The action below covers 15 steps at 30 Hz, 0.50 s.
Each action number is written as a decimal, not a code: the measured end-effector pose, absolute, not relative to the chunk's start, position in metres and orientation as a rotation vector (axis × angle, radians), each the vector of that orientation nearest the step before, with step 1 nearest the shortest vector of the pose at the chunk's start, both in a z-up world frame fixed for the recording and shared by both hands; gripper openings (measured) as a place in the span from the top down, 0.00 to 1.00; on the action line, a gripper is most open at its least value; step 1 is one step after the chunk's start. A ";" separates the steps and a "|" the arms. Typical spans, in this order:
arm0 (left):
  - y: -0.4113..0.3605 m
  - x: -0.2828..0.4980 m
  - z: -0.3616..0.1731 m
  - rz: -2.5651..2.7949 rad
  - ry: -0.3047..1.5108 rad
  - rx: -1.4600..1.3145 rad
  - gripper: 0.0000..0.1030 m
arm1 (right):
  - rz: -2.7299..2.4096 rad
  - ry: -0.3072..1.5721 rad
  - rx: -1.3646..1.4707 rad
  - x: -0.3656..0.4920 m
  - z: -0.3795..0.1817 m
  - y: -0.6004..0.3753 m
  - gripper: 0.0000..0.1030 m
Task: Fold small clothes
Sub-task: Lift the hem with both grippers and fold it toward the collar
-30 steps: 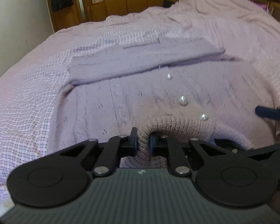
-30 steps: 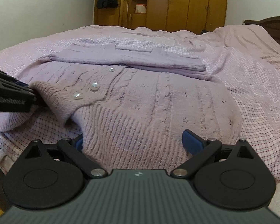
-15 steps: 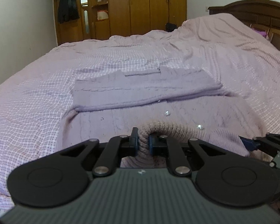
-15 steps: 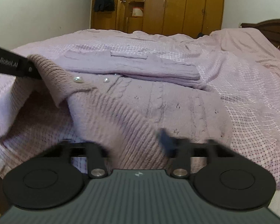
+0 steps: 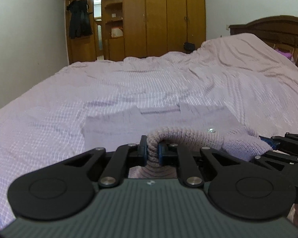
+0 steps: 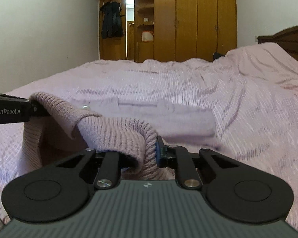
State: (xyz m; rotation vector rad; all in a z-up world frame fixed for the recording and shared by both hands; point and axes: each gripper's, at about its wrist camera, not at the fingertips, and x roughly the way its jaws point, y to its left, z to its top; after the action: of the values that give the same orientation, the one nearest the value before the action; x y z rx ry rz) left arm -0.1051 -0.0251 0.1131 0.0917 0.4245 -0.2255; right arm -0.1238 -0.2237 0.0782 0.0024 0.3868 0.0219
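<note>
Where wardrobes [image 5: 164,17] stand, pink bedspread [image 5: 129,83] lies rumpled.

The sweater [image 5: 190,138] lies on the bed [image 5: 129,91], its near edge lifted off the cover. The left gripper [image 5: 151,151] holds that edge at 6 o'clock. The right gripper [image 5: 268,141] holds it at 3 o'clock. Behind the bed, at 12 o'clock, stands the wardrobe [image 5: 164,17]. The headboard [image 5: 272,27] is at 2 o'clock.
</note>
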 end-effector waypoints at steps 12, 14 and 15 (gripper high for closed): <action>-0.040 -0.011 0.137 -0.169 0.381 0.125 0.88 | 0.024 0.336 0.008 -0.024 0.124 -0.229 0.83; -0.043 0.006 0.133 -0.167 0.380 0.129 0.88 | 0.019 0.340 0.008 -0.006 0.123 -0.231 0.83; -0.045 0.016 0.129 -0.167 0.382 0.132 0.88 | 0.015 0.343 0.010 0.003 0.121 -0.232 0.83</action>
State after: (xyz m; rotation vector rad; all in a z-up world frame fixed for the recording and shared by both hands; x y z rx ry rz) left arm 0.0162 -0.0447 0.1289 0.1320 0.3823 -0.1674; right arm 0.0034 -0.2320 0.1213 0.0102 0.3434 0.0154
